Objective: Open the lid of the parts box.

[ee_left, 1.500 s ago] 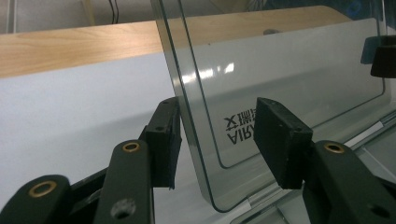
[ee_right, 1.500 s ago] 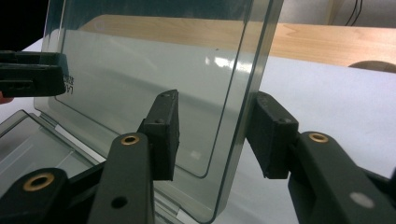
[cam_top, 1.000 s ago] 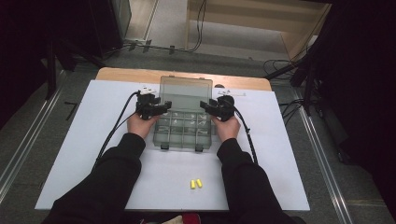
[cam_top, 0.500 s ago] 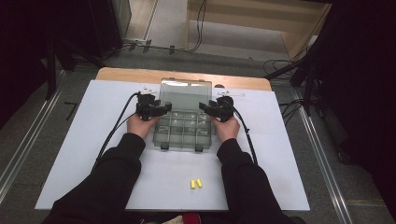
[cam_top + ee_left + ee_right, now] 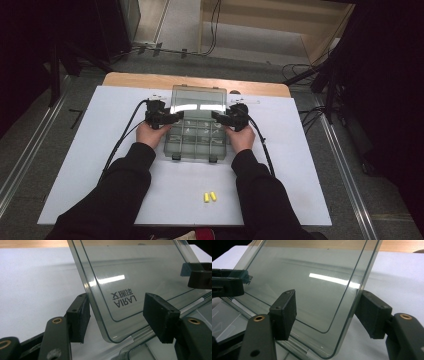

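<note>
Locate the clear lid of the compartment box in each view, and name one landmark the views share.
High view: the lid stands open at the box's far edge, top centre, between the two grippers.
Left gripper view: the lid slants across the centre and right, its corner between the jaws.
Right gripper view: the lid spans the left and centre, its edge between the jaws.
Shared landmark: the white table sheet.

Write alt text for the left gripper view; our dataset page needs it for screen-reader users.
A clear plastic organizer-box lid stands raised, its side edge between the left gripper's open black jaws, neither pad pressing on it. Behind lies a white tabletop; the right gripper shows through the lid.
</note>
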